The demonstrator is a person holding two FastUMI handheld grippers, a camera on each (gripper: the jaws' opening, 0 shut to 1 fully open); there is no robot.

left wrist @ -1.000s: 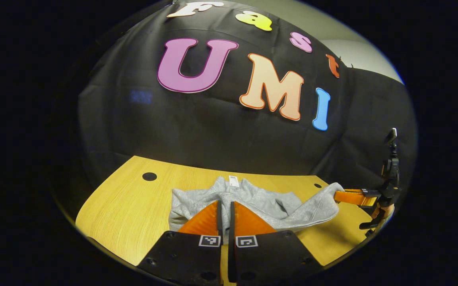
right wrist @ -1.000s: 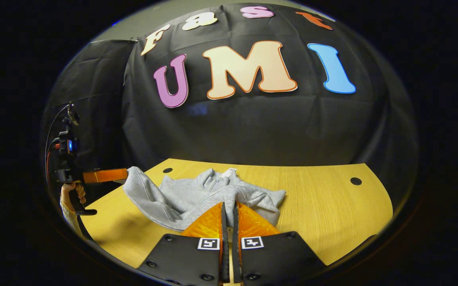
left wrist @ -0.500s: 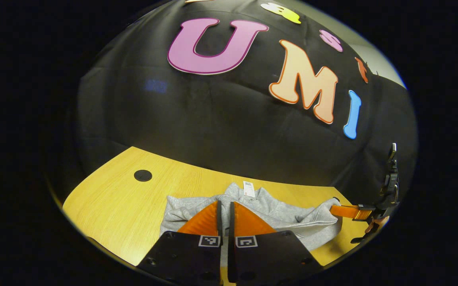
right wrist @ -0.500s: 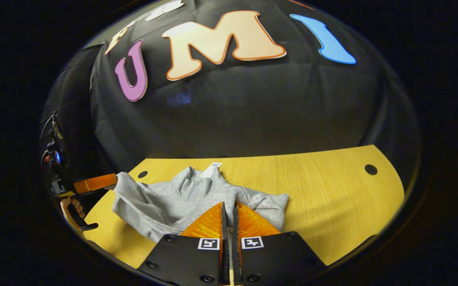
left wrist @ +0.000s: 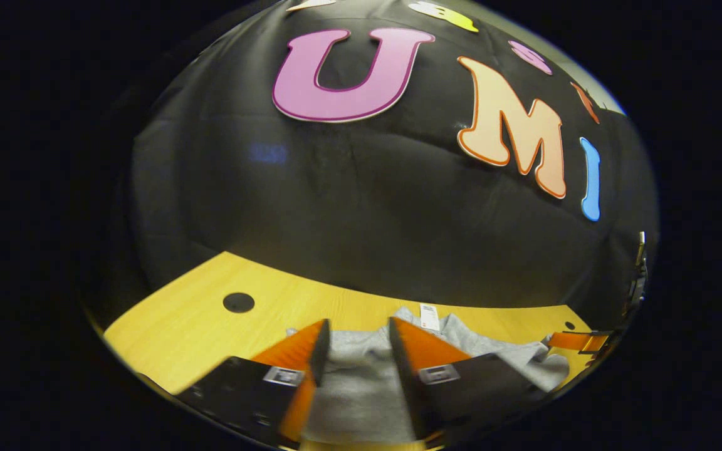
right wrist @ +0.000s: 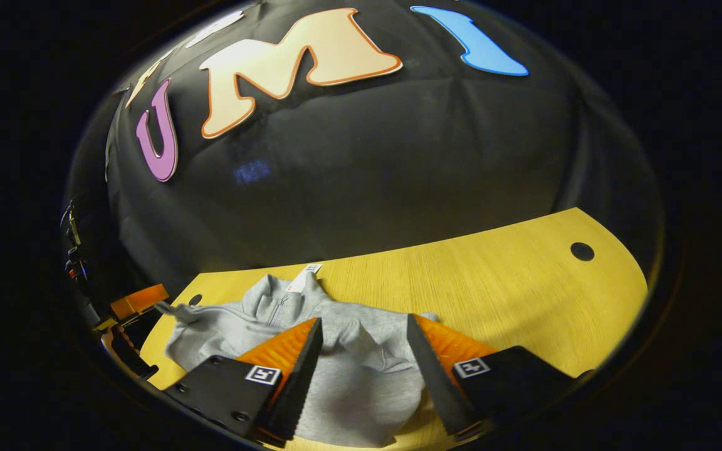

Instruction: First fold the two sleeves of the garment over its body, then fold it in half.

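My left gripper [left wrist: 356, 332] is hanging spread over the grey garment [left wrist: 361, 388]; my right gripper [right wrist: 364, 335] is likewise gaping, gripping nothing; garment is lying rumpled on the yellow wooden table [right wrist: 511, 282]; black cloth wall [right wrist: 361, 175] is closing in behind.

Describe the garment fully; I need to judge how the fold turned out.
The garment is a light grey fleece-like pullover with a stand-up collar, a short zip and a white tag at the neck. It lies rumpled on the wooden table, collar toward the booth wall, cloth bunched rather than flat. The right gripper and the left gripper each stand over it with jaws apart; whether they touch it is unclear.
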